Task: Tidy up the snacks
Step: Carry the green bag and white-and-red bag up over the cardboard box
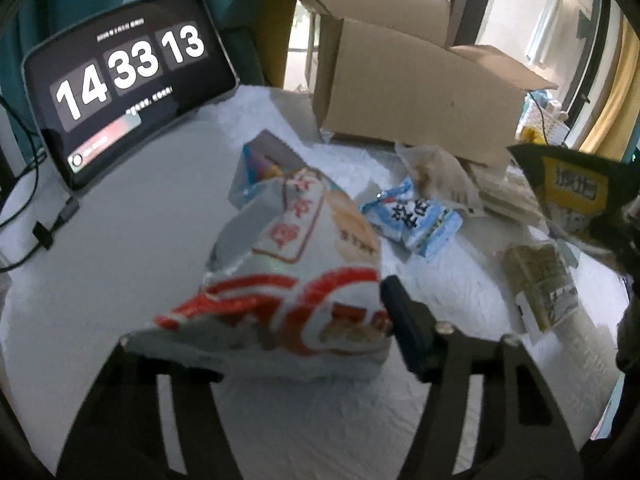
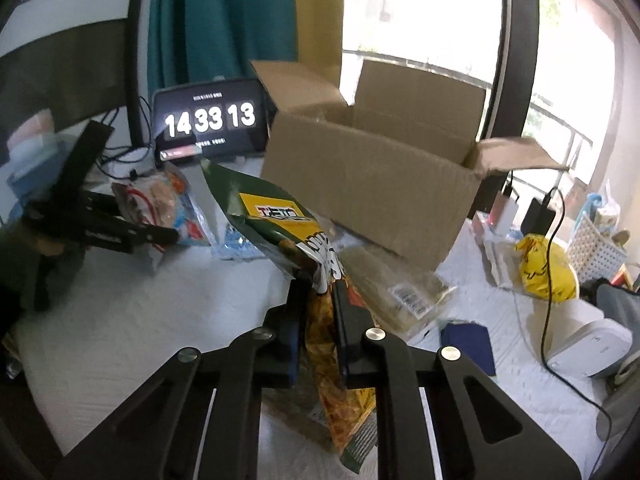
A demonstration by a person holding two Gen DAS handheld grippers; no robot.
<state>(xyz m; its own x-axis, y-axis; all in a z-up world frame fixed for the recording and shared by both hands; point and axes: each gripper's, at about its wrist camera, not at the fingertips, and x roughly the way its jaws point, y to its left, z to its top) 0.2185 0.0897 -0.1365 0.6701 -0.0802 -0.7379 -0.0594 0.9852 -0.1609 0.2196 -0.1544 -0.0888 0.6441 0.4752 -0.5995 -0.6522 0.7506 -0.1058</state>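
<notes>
Both claws are loaded: my right gripper pinches the green chip bag, my left gripper clamps the red-and-white snack bag. Next, I judge, both go into the cardboard box.

Right claw is pinched tight on a green-and-yellow snack bag, holding it up in front of the open cardboard box. Off left, the left claw looks clamped on a red-and-white bag, kinda blurry though.
</notes>
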